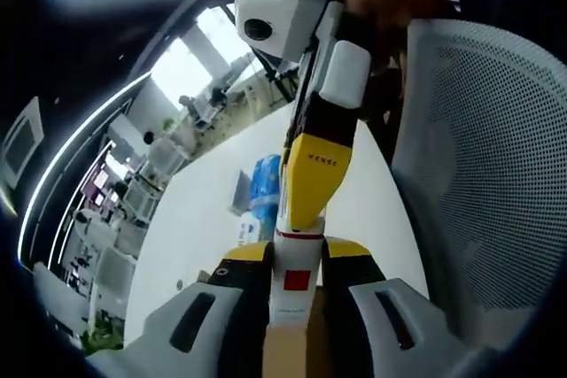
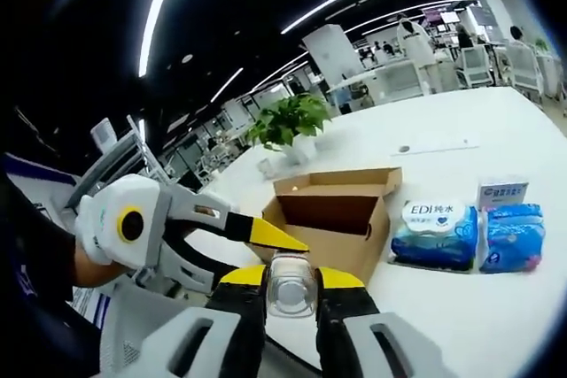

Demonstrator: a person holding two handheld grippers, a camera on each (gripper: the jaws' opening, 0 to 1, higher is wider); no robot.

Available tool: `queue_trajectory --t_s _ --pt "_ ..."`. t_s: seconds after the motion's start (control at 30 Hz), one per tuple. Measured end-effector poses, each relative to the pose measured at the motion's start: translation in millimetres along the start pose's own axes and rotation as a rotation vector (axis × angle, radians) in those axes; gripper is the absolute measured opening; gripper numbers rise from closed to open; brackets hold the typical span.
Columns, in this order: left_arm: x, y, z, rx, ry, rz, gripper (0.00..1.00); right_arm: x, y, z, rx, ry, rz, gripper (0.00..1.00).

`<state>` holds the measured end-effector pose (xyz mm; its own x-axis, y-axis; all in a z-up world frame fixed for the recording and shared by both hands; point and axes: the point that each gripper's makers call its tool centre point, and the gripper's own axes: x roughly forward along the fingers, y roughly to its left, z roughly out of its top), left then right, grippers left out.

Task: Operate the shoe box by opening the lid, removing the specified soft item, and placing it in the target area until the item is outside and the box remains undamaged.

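Two packs of soft wet wipes [image 2: 467,236] lie just beside the open cardboard shoe box [image 2: 332,219] on the white worktop [image 2: 496,139], and my right gripper [image 2: 289,294] holds a small clear light bottle [image 2: 289,288], while my left gripper [image 1: 288,294], jaws narrow, I judge to clamp thin cardboard.

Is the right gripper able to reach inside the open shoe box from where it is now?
Probably yes. The shoe box stands open on the white table, its lid raised behind, directly ahead of the right gripper. The left gripper sits at the box's near left edge and may crowd that side.
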<state>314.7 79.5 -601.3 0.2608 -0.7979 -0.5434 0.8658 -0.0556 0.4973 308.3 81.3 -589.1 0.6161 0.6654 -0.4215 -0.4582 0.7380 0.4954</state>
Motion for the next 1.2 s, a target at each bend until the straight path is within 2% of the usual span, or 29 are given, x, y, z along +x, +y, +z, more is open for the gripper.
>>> queue_trajectory --t_s 0.43,0.6,0.7,0.97,1.2 --pt "4 2.3 0.7 -0.028 0.001 -0.011 0.22 -1 -4 4.7 -0.008 0.017 -0.002 0.15" --pt "5 2.9 -2.4 -0.052 0.012 -0.013 0.29 0 -5 6.9 -0.017 0.024 0.002 0.15" --pt "4 3.4 -6.3 -0.06 0.028 -0.007 0.28 1 -7 6.3 -0.031 0.036 0.002 0.15" --pt "-1 7.5 -22.4 -0.163 0.061 0.016 0.4 5 -8 7.1 -0.092 0.077 0.014 0.15" --pt "-13 13.4 -31.2 -0.251 0.064 0.054 0.47 7 -9 11.7 -0.165 0.113 0.03 0.15"
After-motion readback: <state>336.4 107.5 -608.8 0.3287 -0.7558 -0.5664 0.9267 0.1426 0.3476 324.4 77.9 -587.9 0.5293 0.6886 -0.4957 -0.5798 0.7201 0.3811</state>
